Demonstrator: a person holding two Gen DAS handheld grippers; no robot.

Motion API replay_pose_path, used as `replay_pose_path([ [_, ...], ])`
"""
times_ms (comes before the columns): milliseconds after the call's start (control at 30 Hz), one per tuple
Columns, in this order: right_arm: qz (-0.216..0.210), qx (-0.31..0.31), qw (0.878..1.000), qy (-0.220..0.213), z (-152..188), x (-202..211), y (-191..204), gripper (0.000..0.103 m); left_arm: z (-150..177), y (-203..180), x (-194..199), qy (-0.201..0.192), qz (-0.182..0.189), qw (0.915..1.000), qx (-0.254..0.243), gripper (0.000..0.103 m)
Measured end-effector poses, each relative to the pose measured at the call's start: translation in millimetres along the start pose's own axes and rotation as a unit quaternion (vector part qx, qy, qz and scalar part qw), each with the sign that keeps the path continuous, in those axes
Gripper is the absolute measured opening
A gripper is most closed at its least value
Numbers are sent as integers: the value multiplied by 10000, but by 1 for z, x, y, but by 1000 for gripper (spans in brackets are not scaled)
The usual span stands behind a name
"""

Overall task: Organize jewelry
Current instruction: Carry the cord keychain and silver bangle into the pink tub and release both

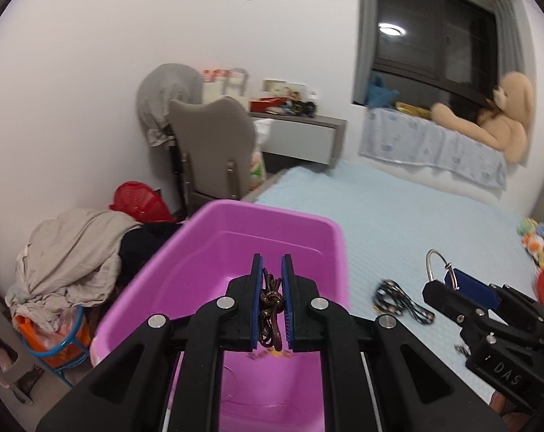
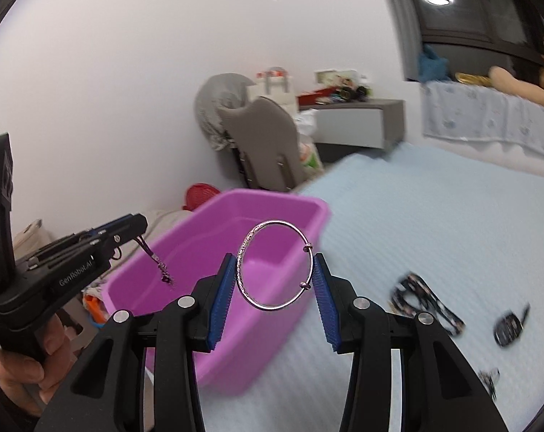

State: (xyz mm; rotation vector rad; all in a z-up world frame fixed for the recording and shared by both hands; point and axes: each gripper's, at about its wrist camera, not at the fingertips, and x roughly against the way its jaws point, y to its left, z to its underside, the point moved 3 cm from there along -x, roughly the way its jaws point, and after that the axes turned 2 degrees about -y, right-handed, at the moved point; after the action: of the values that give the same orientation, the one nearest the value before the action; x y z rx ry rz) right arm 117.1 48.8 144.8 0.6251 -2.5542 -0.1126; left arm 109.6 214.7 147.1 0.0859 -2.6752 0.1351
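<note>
Left claw pinches a dark knotted cord above the pink tub, while the right claw grips a silver bangle between its blue pads beside that tub on the light blue bed.

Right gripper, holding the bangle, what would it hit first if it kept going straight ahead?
Probably the pink tub: the right gripper, clamping the silver bangle, points at its inside, though depth is unclear.
</note>
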Motion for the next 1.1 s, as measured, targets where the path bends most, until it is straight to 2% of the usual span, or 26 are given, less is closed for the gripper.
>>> replay_pose_path([
  [233, -294, 285, 9985, 353, -26, -61, 31, 42, -4, 42, -32, 309, -125, 9989, 324, 11],
  [500, -284, 319, 9905, 1309, -8, -143, 34, 42, 26, 70, -99, 1311, -370, 9888, 610, 11],
  [767, -100, 364, 9836, 1765, 5, -185, 29, 42, 43, 76, -125, 1838, -593, 9794, 584, 11],
  [867, -23, 372, 9818, 1861, 8, -195, 25, 42, 46, 79, -129, 1988, -643, 9757, 655, 16],
  [933, 50, 370, 9810, 1902, 9, -197, 23, 43, 47, 83, -128, 1980, -666, 9754, 707, 23],
  [967, 89, 385, 9812, 1890, 10, -196, 23, 47, 47, 84, -128, 1968, -695, 9753, 718, 31],
  [1033, 144, 402, 9821, 1834, 9, -194, 22, 54, 46, 87, -126, 1947, -781, 9747, 770, 51],
  [1067, 150, 406, 9826, 1809, 8, -193, 23, 55, 46, 89, -123, 1911, -810, 9747, 827, 71],
  [1100, 164, 411, 9830, 1780, 8, -191, 23, 55, 44, 91, -120, 1806, -815, 9762, 887, 75],
])
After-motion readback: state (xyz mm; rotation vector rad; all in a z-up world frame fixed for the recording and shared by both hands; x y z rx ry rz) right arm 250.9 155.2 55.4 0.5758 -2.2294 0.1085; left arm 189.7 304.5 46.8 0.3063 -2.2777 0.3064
